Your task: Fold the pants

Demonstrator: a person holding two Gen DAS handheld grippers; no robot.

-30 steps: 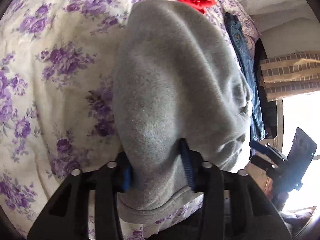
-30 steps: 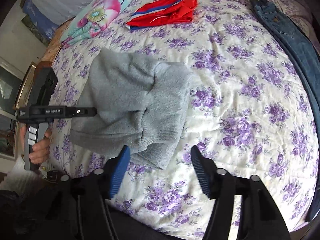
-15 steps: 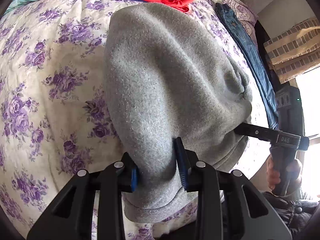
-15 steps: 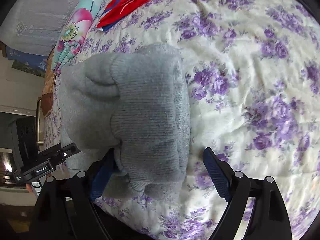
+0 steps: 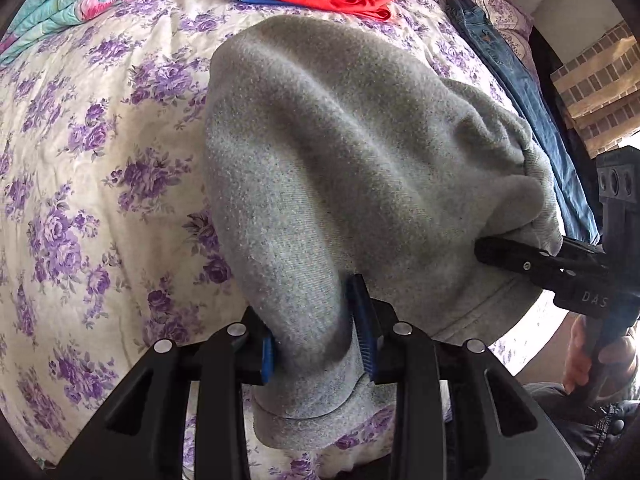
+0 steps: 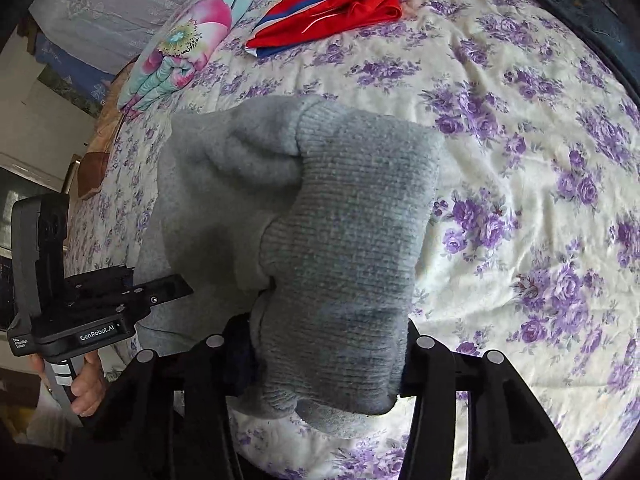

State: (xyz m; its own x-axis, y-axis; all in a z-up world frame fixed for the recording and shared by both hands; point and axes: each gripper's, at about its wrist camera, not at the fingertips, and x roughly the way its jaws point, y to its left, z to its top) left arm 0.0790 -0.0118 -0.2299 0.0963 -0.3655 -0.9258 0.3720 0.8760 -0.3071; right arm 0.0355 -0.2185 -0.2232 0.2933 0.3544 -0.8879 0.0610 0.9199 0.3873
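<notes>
The left gripper (image 5: 318, 340) is clamping a bunched section of the grey pants (image 5: 360, 168); its blue pads (image 5: 366, 336) are pressing the fleece from both sides, with the jaws standing narrowly apart around the fabric. A hemmed edge of the cloth is hanging below the jaws, toward the camera.

The right gripper (image 6: 328, 344) is closing its jaws, and the ribbed cuff (image 6: 352, 240) of the pants is lying between them. The fabric is filling the gap from one finger to the other and is covering the pads, so firm pad contact cannot be confirmed from this view. In the left wrist view, the right gripper is reaching in from the right edge, with one black finger (image 5: 520, 260) touching the lower right side of the grey bundle.

The pants are forming a rounded, gathered mass that is being held by both grippers at the near edge of the bed, with the far part resting on the floral bedspread (image 5: 100, 160). A hand (image 6: 86, 384) is gripping the handle of the left gripper at the lower left of the right wrist view.

Beyond the pants, a red garment (image 6: 340, 4) with blue and white trim is lying near the far side of the bed. A folded, brightly flowered blanket (image 6: 192, 40) is sitting to its left. Blue jeans (image 5: 516, 92) are lying along the right edge of the bed, well apart from the grey pants.
</notes>
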